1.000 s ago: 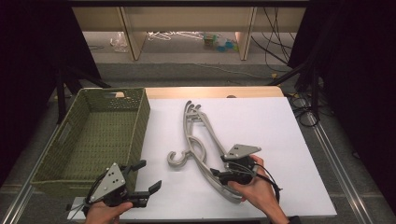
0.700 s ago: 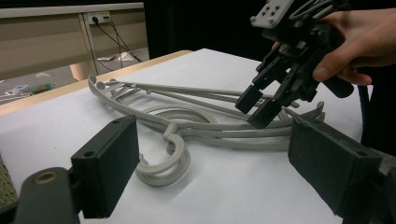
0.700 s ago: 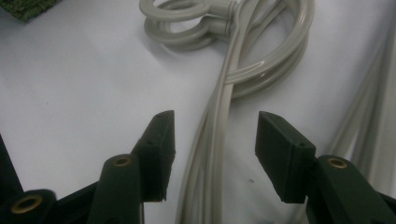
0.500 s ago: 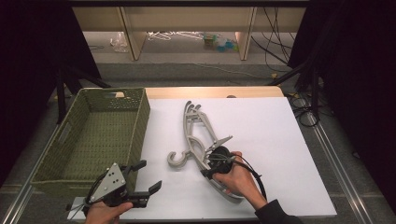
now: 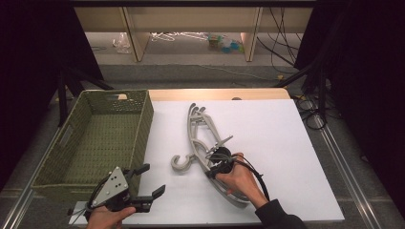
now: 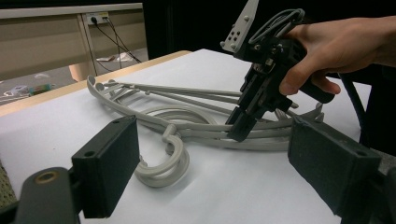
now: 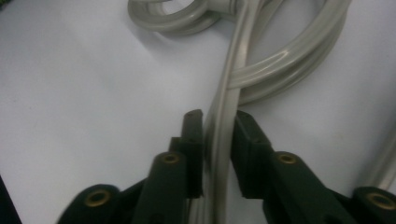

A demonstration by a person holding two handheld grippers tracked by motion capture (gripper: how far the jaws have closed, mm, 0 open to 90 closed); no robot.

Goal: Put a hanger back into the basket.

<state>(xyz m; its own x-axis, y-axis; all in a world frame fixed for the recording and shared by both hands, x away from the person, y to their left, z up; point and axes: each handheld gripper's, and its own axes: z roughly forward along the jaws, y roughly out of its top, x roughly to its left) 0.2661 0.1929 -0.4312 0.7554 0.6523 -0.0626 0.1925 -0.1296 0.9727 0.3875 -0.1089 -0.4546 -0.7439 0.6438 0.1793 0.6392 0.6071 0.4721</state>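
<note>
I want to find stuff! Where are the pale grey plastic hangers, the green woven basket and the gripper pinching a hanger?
pale grey plastic hangers [image 5: 180, 164]: high view, hook.
green woven basket [image 5: 142, 125]: high view, right wall.
right gripper [image 6: 238, 130]: left gripper view, jaw tips.

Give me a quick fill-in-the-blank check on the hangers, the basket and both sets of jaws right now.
The right gripper has its jaws closed on a grey ____.
The left gripper holds its jaws ____.
The hangers lie on the ____ tabletop.
The green basket sits at the table's ____ side in the high view.

Missing words: hanger; open; white; left
</note>
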